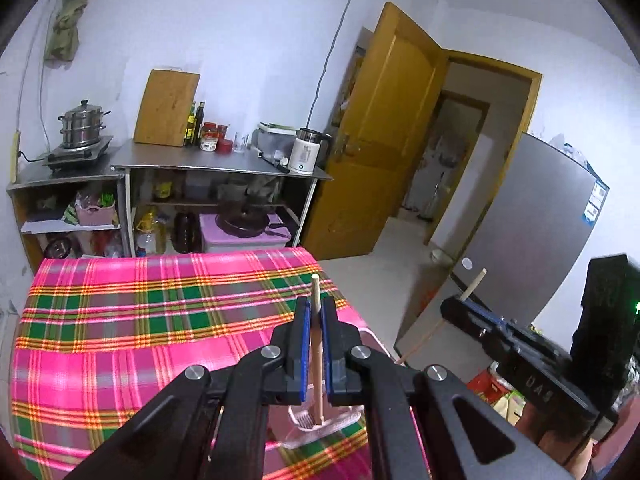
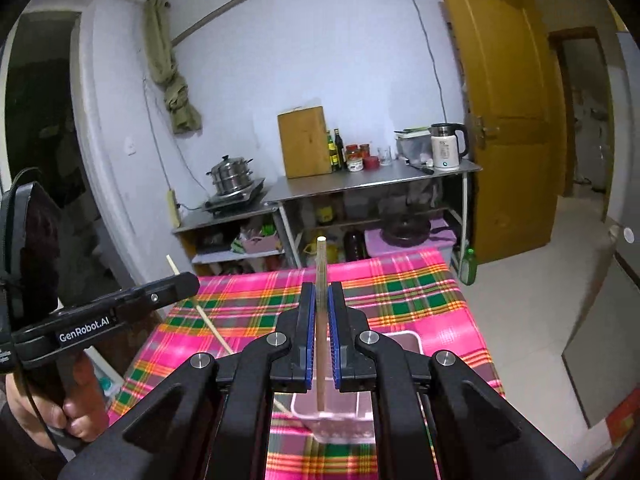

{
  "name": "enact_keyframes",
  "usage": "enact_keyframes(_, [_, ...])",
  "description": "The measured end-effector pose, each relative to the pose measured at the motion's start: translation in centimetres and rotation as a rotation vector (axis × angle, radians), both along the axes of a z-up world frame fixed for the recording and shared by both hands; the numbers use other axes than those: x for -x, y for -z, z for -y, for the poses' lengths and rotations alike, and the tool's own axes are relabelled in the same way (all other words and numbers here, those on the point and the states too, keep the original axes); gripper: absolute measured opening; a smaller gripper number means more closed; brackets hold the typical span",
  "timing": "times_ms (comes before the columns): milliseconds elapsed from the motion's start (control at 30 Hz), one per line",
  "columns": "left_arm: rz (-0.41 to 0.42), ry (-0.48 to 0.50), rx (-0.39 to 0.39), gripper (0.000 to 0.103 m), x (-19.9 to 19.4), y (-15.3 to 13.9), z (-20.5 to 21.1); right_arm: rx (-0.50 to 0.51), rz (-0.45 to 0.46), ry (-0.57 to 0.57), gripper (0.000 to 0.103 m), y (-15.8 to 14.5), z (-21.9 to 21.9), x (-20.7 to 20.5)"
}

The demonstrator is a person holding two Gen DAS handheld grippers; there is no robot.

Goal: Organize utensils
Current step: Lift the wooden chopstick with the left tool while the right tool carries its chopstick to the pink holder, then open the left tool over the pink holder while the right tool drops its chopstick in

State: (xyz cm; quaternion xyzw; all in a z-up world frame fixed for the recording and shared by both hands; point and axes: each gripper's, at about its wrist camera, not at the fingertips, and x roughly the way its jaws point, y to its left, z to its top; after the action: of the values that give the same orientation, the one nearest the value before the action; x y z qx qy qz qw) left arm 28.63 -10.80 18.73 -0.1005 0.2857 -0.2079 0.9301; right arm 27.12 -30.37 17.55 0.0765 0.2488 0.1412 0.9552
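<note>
Wooden pale chopstick (image 1: 318, 344) pinched by closed left tool (image 1: 315, 344) | second wooden chopstick (image 2: 320, 320) pinched by closed right tool (image 2: 320, 336) | risk: sticks pivoting, missing pink plastic bin (image 2: 360, 404) near desk (image 1: 120, 320) edge.

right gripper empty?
No: the right gripper is shut on a chopstick that stands upright between its blue pads, above the pink basket.

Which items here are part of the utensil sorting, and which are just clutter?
Job:
left gripper, shut on a chopstick
right gripper, shut on a second chopstick
pink bin

Lying about:
cutting board
kettle
steamer pot
sauce bottles
</note>
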Motion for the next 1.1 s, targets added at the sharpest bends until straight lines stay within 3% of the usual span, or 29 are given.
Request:
enact_keyframes(500, [-0.122,0.011,-0.053,0.005,-4.7,8.1,1.5,0.034,-0.189,0.003,0.007,8.5,-0.8,-4.1])
enact_keyframes(667, [-0.116,0.006,-0.063,0.012,-4.4,7.9,0.9,0.052,-0.215,-0.003,0.007,9.1,-1.1,-4.2])
enact_keyframes(767, [-0.093,0.007,-0.058,0.02,-3.8,6.9,0.5,0.055,-0.191,0.006,0.013,8.4,-0.9,-3.6])
enact_keyframes(1100, [0.008,-0.049,-0.047,0.022,1.0,3.6,-3.1,0.05,-0.081,0.016,0.017,4.7,-0.5,0.7])
